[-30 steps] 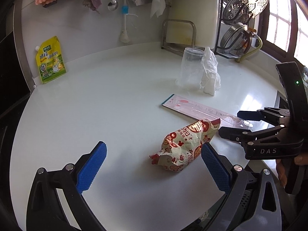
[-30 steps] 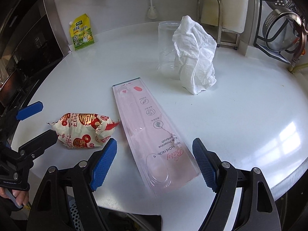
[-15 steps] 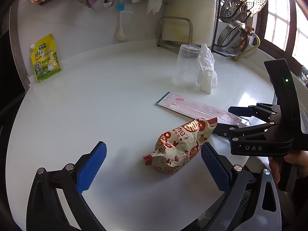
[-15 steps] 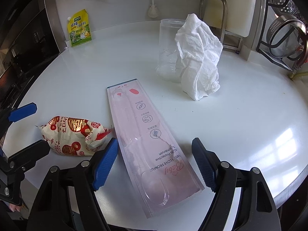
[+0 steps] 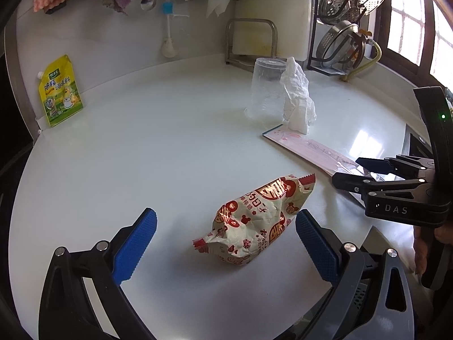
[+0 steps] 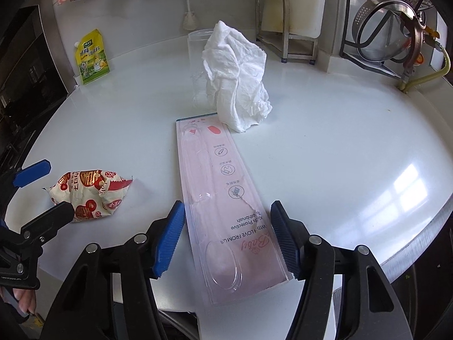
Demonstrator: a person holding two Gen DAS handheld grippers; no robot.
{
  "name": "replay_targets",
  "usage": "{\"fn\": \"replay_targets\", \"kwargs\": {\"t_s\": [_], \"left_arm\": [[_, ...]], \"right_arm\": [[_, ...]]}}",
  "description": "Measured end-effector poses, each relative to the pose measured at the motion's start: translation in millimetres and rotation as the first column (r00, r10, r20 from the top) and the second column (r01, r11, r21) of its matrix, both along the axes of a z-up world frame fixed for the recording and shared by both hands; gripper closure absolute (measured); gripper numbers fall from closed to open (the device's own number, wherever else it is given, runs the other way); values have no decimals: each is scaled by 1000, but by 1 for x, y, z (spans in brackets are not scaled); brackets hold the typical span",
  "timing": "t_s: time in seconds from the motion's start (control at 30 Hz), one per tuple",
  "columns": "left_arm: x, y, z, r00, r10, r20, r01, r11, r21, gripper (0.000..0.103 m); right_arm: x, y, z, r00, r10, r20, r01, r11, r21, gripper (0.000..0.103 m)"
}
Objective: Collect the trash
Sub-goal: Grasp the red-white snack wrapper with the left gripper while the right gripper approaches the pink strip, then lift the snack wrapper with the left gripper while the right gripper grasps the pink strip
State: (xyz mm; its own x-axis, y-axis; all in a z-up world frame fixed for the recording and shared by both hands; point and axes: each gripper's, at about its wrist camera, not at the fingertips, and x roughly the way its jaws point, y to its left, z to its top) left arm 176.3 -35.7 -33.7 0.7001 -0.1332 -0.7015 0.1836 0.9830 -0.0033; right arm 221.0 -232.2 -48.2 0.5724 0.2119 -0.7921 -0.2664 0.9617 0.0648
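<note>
A crumpled red-and-white snack wrapper (image 5: pixel 254 221) (image 6: pixel 87 195) lies on the white counter (image 5: pixel 141 155), between the spread fingers of my left gripper (image 5: pixel 225 214) (image 6: pixel 59 187), nearer the right finger. That gripper is open and I see no contact. A long pink toothbrush pack (image 6: pixel 223 206) (image 5: pixel 308 147) lies lengthwise between the blue pads of my right gripper (image 6: pixel 226 206) (image 5: pixel 346 170), whose jaws are closing. The pads stand right at the pack's edges. Behind it sit a crumpled white tissue (image 6: pixel 237 76) (image 5: pixel 298 99) and an upturned clear plastic cup (image 5: pixel 264 90) (image 6: pixel 196 56).
A yellow seasoning pouch (image 5: pixel 59 90) (image 6: pixel 92 56) leans on the back wall at the left. A metal stand with a cutting board (image 6: pixel 286 28) and a rack of steel strainers (image 6: pixel 379 28) stand at the back right. The counter's edge (image 6: pixel 419 240) runs close at the right.
The right gripper's jaws have narrowed around the toothbrush pack, and it has slid forward along the pack. The left gripper and the wrapper have barely shifted.
</note>
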Motion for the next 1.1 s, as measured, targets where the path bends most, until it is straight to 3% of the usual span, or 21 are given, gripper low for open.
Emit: {"fn": "replay_targets", "kwargs": {"t_s": [0.17,0.57,0.67,0.73,0.8,0.87,1.1], "left_arm": [[4,-6,-5,1000,-8,-28,8,1000,-2,6],[21,-19,-18,999,0,-52,4,997,73,9],[21,-20,-21,998,-4,-56,8,997,78,32],[21,-18,-20,998,-3,-58,6,999,48,41],[23,-16,-20,998,-7,-63,9,1000,25,59],[24,-15,-19,998,-6,-63,7,1000,17,71],[19,-11,-17,998,12,-54,-11,1000,19,72]], "right_arm": [[-3,-6,1,1000,-15,-5,15,1000,12,46],[-2,-9,2,1000,-19,-8,19,999,32,47],[-3,-8,2,1000,-19,-4,19,1000,24,47],[-4,-6,2,1000,-19,-1,19,1000,17,47],[-5,-4,1,1000,-16,3,16,1000,7,47],[-7,-1,1,1000,-15,8,15,1000,-4,48],[-17,8,4,999,-14,48,15,999,-38,49]]}}
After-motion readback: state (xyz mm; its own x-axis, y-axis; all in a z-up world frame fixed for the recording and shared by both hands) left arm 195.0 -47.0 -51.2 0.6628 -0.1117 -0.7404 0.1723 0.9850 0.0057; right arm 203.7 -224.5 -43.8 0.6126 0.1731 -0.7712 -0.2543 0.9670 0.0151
